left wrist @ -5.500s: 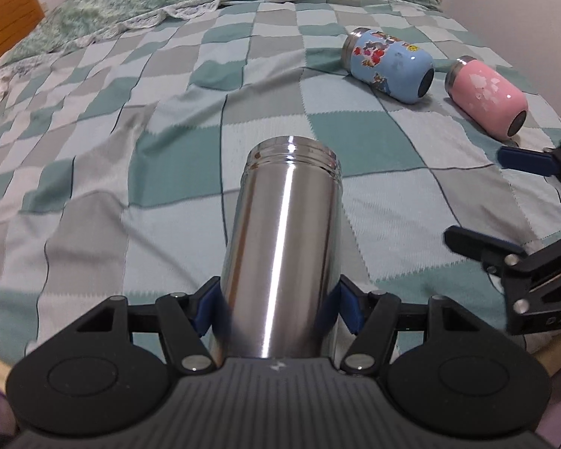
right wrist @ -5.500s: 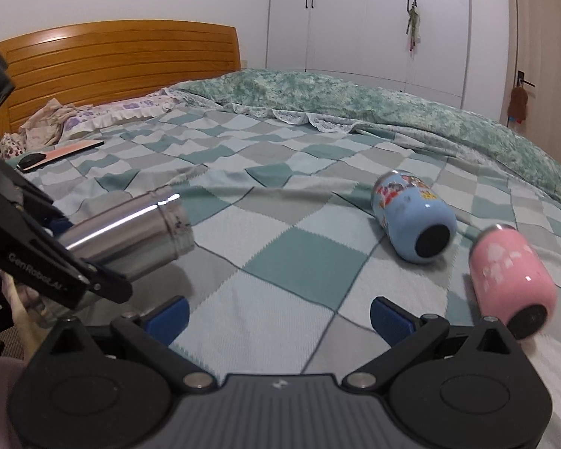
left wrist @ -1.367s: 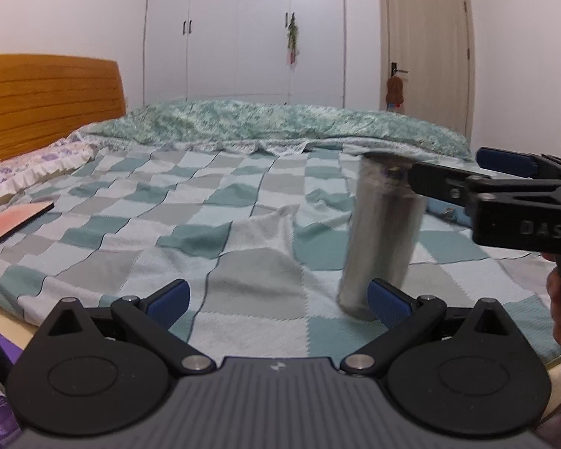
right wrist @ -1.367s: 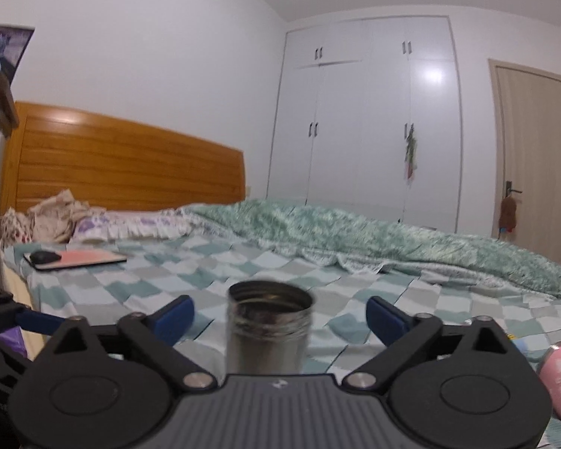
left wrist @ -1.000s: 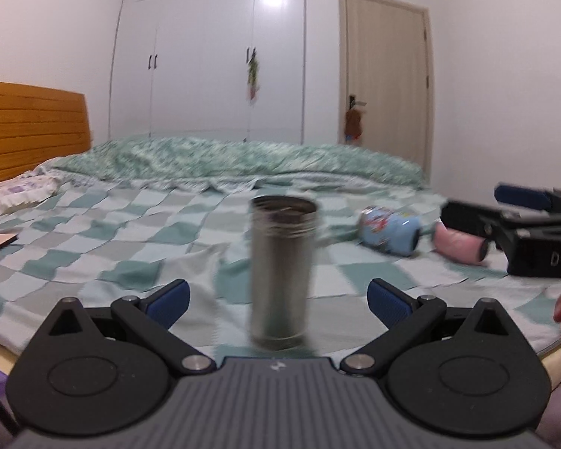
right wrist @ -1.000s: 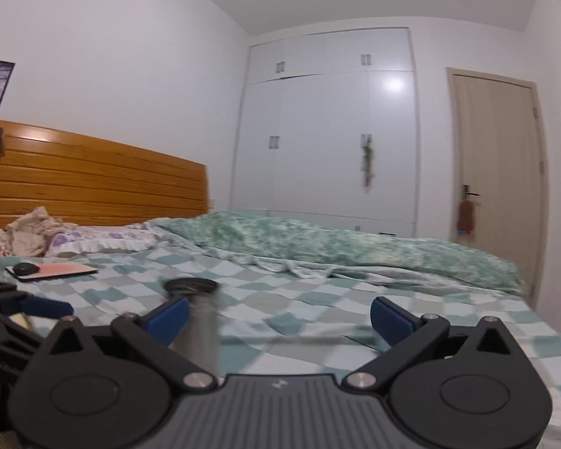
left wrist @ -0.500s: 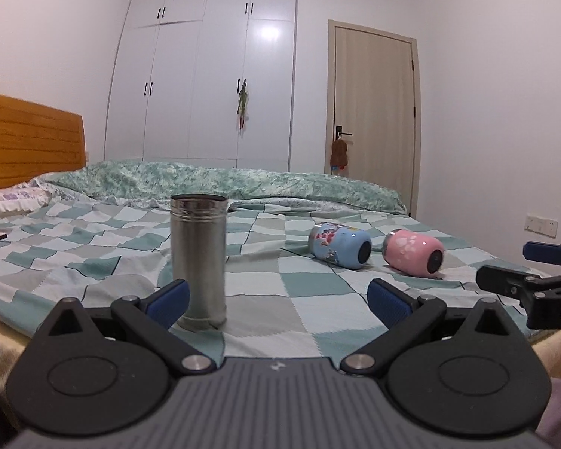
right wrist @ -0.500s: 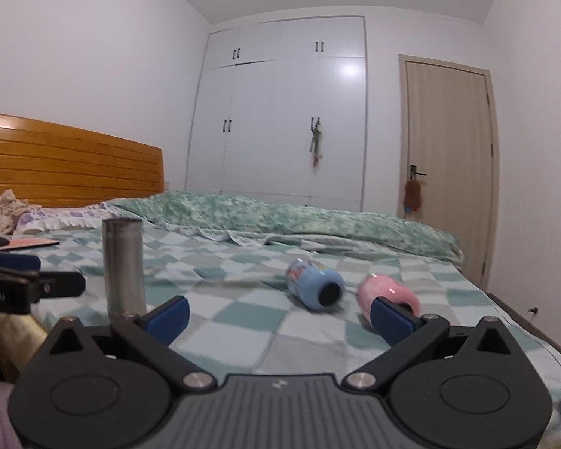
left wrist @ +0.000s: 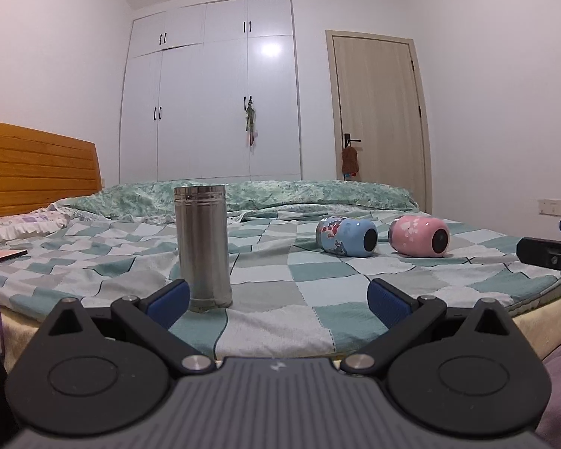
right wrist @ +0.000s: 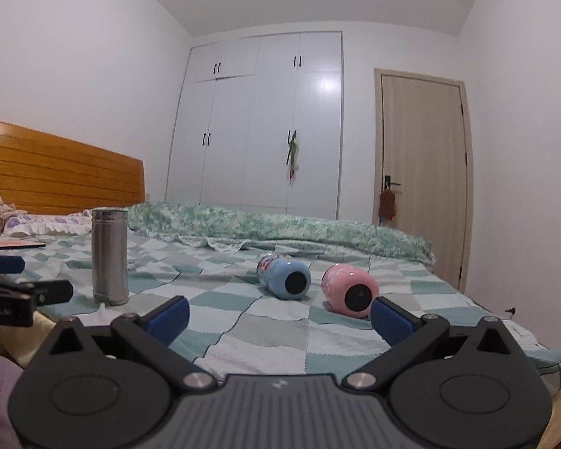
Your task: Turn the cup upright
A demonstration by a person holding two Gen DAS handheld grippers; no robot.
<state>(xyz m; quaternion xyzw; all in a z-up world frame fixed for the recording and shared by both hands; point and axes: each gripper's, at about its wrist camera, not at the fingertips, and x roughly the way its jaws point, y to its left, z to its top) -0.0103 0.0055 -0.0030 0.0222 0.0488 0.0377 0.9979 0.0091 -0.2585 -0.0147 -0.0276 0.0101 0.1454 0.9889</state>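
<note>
We see the steel cup [left wrist: 202,247] standing upright on the checkered bed [left wrist: 318,273], left of centre. Our left tongs [left wrist: 278,297] and right tongs [right wrist: 278,316] are both spread wide, grasping nothing, below it in frame.

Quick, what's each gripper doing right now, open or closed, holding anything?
Left gripper: open, holding nothing; the steel cup stands free on the bed just beyond it.
Right gripper: open, holding nothing.
</note>
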